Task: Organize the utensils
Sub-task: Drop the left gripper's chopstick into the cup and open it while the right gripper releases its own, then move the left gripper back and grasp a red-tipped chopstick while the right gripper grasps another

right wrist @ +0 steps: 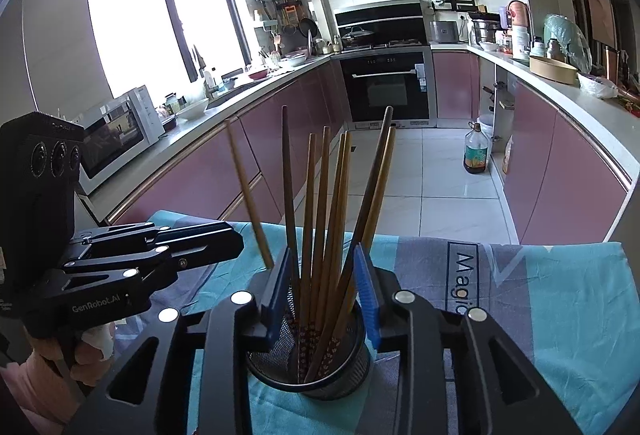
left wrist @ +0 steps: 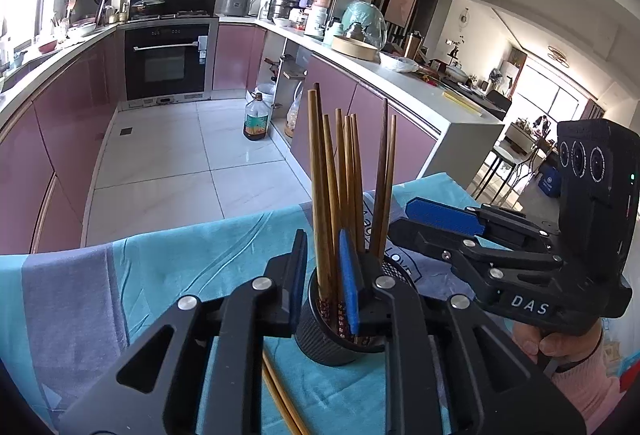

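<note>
**Chopsticks at the mesh cup, both hands in**

Left wrist view: my left hand-held gripper [left wrist: 323,275] is clamped on one brown chopstick [left wrist: 320,187], which stands upright with its patterned end inside the black mesh cup [left wrist: 320,339]. The other chopsticks [left wrist: 360,179] fan out of the cup just behind it. The cup stands on the blue-and-grey cloth [left wrist: 160,275] over the desk. Two loose chopsticks [left wrist: 280,399] lie on the cloth near me. My right hand-held gripper [left wrist: 432,213] reaches in from the right.

Right wrist view: my right hand-held gripper [right wrist: 322,291] is spread open, one blue pad [right wrist: 366,295] on each side of the bundle above the cup's rim; whether they touch it, I cannot tell.
</note>
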Action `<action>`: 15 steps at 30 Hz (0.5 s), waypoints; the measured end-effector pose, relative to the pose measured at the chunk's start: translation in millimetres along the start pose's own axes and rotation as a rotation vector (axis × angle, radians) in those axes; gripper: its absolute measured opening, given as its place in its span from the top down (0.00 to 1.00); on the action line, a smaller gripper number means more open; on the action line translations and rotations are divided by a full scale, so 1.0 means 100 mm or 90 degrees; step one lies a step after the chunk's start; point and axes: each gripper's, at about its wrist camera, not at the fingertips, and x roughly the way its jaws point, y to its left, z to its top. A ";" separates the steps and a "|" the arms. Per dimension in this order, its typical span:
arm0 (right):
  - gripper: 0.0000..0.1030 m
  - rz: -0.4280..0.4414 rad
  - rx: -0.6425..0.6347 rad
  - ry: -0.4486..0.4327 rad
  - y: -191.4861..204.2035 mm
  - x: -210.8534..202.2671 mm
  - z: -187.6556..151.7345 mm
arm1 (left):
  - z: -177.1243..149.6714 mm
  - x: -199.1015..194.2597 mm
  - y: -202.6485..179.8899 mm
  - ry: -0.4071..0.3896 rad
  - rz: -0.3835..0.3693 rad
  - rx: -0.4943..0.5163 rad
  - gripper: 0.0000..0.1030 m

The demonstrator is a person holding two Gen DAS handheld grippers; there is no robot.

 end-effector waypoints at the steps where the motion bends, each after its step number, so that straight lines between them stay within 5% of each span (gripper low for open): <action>1: 0.63 0.001 -0.001 -0.003 0.01 -0.02 -0.02 | 0.00 0.01 0.01 -0.002 0.003 0.000 0.84; 5: 0.48 -0.004 -0.012 -0.024 0.08 -0.13 -0.12 | -0.04 0.00 0.05 -0.008 0.010 -0.005 0.82; 15: 0.45 0.068 -0.056 0.001 0.35 -0.27 -0.49 | -0.41 -0.37 0.26 -0.054 0.082 0.004 0.63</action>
